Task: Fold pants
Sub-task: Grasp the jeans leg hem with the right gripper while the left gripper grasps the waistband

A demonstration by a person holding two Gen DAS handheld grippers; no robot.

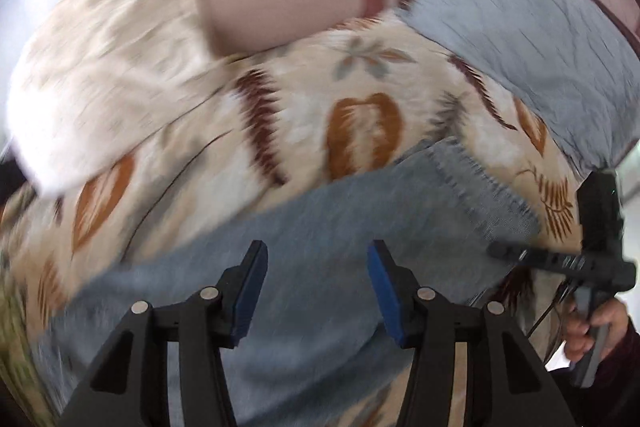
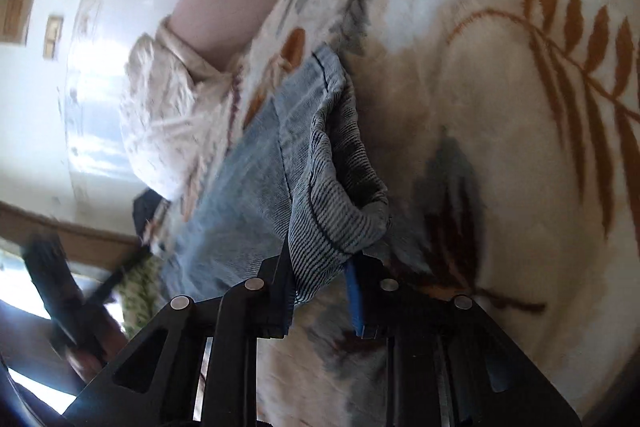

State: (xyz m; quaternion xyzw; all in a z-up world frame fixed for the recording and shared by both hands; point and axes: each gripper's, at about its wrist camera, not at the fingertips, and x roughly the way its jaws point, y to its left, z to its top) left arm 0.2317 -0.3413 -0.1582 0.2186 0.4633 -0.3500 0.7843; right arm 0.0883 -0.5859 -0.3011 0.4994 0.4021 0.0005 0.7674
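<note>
Leaf-patterned blanket carries the blue pants; the left gripper hangs above them, jaws wide, while the right gripper pinches their bunched hem.

The jeans lie on a leaf-print blanket, with a pillow behind them to the left. A second cloth lies on the blanket's far right.

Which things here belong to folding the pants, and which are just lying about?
In the job:
- jeans
- right tool, shut on the jeans' hem
- left tool, open above the jeans

Just lying about:
- leaf-print blanket underneath
- cream pillow
- grey-blue cloth
</note>
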